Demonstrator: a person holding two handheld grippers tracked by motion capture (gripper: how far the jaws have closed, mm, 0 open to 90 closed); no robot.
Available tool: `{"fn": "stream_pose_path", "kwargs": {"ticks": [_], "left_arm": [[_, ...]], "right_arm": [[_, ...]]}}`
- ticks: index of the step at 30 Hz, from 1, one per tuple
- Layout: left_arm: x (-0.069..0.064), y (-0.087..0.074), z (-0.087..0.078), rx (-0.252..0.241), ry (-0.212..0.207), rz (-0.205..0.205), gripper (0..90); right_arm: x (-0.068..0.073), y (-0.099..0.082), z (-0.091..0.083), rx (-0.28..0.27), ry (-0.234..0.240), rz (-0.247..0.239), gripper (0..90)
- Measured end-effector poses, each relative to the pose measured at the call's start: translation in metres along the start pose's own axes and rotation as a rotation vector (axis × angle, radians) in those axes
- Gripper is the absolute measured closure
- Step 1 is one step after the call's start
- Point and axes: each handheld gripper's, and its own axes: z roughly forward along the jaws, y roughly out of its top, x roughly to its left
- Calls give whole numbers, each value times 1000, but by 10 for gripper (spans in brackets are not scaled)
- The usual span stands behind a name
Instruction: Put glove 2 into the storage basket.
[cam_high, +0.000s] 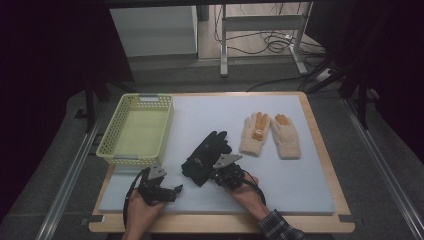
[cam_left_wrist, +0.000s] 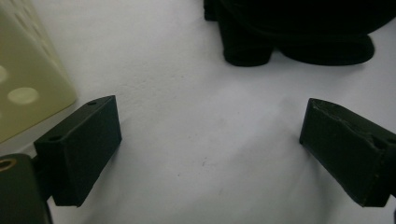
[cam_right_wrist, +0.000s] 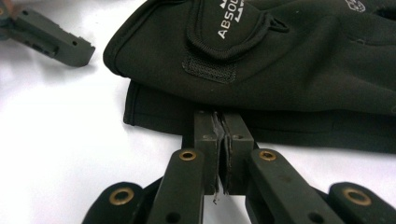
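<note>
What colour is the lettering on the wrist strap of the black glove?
White, on the wrist strap of the black glove; it shows best in the right gripper view.

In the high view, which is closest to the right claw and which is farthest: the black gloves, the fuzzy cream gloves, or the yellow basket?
From the right claw:
1. Black gloves: right at its tip, in the middle of the mat.
2. Cream gloves: farther back, toward the right side.
3. Yellow basket: at the left edge of the mat. Its near corner and the cream gloves look almost equally far, so that ranking is a close call.
</note>
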Motion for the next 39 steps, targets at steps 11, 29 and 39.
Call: {"fn": "stream_pose_path", "kwargs": {"ticks": [11, 29, 39], "left_arm": [[0, -1, 0, -5, 0, -6, 55], [1, -1, 0, -11, -5, -10, 57], [0, 0, 0, -1, -2, -6, 54]], "right_arm": [[-1, 1, -14, -8, -17, -3, 747], [-46, -43, -71, -24, -167, 120, 396], [-67, -67, -97, -20, -251, 158, 263]]}}
